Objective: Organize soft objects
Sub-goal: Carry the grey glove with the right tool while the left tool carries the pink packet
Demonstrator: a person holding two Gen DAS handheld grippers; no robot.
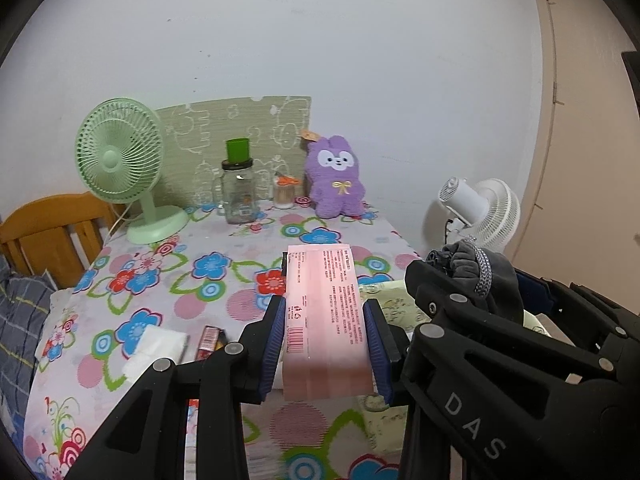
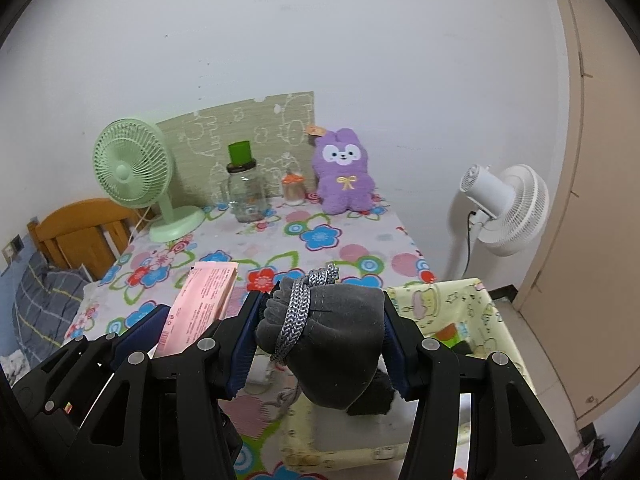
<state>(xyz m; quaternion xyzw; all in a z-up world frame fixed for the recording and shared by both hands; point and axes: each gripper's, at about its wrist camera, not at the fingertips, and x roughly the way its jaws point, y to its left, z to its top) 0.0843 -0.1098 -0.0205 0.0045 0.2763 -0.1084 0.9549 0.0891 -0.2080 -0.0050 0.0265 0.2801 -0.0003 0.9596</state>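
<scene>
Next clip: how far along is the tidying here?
Done: unclear; the yellow fabric bin holds some items. In hand: the left gripper clamps a pink tissue pack, the right gripper a grey drawstring pouch. Left: both unplaced; white folded cloth lies on the table.

A table covered by a flowered cloth [image 1: 224,264] is seen. On it are set 1 pale green desk fan [image 1: 120,160], 1 glass jar with a green cup on top [image 1: 239,192], 1 purple plush rabbit [image 1: 335,178] and 1 yellow fabric basket [image 2: 452,304].
</scene>
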